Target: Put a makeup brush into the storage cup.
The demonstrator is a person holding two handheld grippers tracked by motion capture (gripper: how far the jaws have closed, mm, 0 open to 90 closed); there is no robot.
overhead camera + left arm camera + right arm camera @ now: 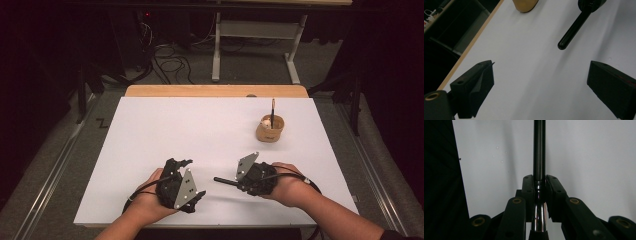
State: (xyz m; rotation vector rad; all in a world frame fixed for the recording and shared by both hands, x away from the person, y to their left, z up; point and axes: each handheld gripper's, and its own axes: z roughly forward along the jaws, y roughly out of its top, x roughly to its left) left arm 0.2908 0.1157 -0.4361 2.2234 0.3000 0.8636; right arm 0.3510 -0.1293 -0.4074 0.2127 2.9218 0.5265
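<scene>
Right gripper (540, 182) pinching black pen (539, 150) at its chrome band, shaft level over white table (200, 130) | left gripper (540, 82) spread, nothing between, facing pen tip, likely to receive it | tan cup (270, 129) well beyond, holding another pen

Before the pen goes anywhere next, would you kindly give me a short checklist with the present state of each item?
1. Right claw shut on the black pen: ok.
2. Pen lies straight between the jaws: ok.
3. Left claw open, holding nothing: ok.
4. Pen's free end apart from the left claw: ok.
5. Wooden cup upright on the white table: ok.
6. Room left in the cup: cannot tell.
</scene>
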